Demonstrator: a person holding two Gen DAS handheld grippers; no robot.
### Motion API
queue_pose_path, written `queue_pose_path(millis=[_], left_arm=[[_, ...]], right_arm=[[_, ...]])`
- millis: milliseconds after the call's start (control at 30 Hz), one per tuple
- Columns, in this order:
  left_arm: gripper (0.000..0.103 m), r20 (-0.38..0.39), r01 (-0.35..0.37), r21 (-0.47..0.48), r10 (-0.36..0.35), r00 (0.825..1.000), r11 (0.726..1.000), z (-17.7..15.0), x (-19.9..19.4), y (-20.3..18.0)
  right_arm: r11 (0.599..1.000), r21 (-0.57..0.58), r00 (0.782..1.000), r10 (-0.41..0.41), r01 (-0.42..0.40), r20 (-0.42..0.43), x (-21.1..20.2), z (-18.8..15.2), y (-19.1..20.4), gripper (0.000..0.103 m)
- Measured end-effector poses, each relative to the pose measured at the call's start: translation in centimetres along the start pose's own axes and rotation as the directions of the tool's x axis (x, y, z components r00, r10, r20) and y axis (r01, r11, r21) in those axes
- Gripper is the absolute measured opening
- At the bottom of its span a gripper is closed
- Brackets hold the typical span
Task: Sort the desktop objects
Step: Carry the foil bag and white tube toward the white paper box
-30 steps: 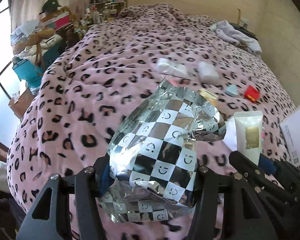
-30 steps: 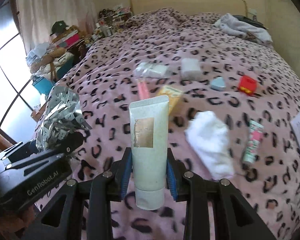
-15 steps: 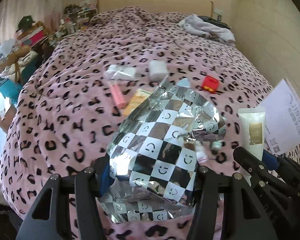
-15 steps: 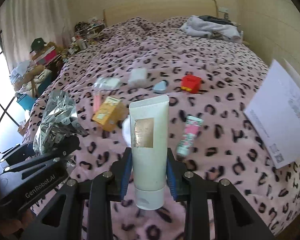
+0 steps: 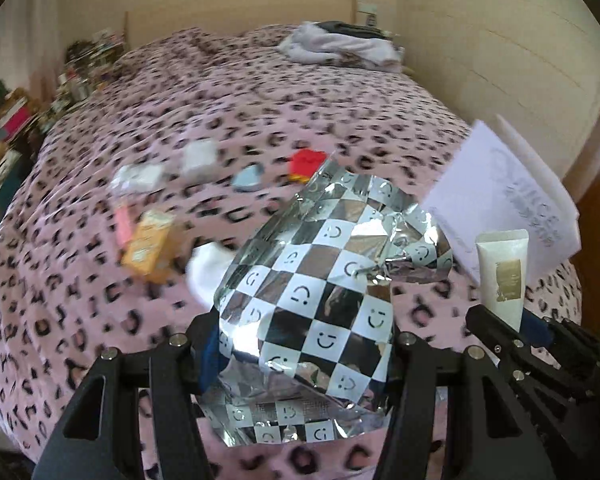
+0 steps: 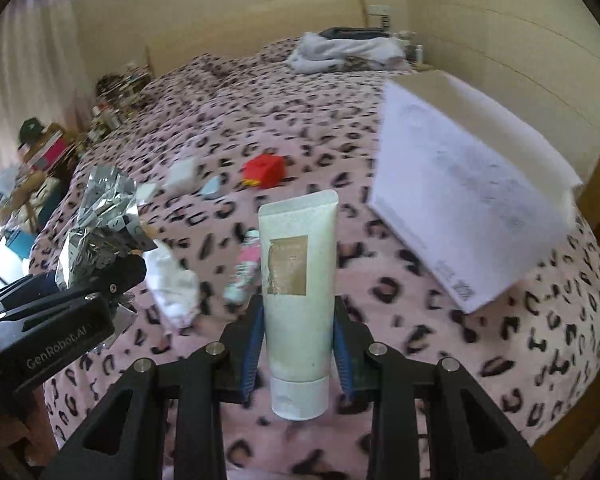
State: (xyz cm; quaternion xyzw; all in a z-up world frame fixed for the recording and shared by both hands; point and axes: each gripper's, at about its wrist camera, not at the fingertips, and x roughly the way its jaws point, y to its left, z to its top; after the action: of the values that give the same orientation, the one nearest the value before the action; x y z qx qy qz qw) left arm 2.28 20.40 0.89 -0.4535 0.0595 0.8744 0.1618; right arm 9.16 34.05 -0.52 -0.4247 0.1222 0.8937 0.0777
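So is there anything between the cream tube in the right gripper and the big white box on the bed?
Nothing visible. The right gripper holds the cream squeeze tube above the pink leopard-print bedspread, and only bare cover lies between it and the white cardboard box to its right.

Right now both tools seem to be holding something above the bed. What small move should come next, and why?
Probably carry both items on toward the large white box at the right. The right hand-held gripper clamps the upright cream-coloured tube, and the left hand-held gripper grips the crinkled silver checkered foil bag. Both are off the pink leopard-print bedspread, and the box looks like the nearest container.
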Motion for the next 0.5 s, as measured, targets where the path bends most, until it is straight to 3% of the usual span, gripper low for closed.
queue_pose_path(millis=[267,500], left_arm=[[0.057,-0.004,0.079,0.088,-0.079,0.997,0.993,1.8,1.4,-6.9],[0.057,-0.004,0.102,0.133,-0.103,0.995,0.986,2.9,1.9,-9.9]], right_arm=[[0.996,0.073,0.999,-0.047,0.045,0.022,-1.2,0.7,-5.9,0.032],[0.993,0.103,0.997,-0.064,0.058,0.048,-2.2,1.3,-8.6,0.032]])
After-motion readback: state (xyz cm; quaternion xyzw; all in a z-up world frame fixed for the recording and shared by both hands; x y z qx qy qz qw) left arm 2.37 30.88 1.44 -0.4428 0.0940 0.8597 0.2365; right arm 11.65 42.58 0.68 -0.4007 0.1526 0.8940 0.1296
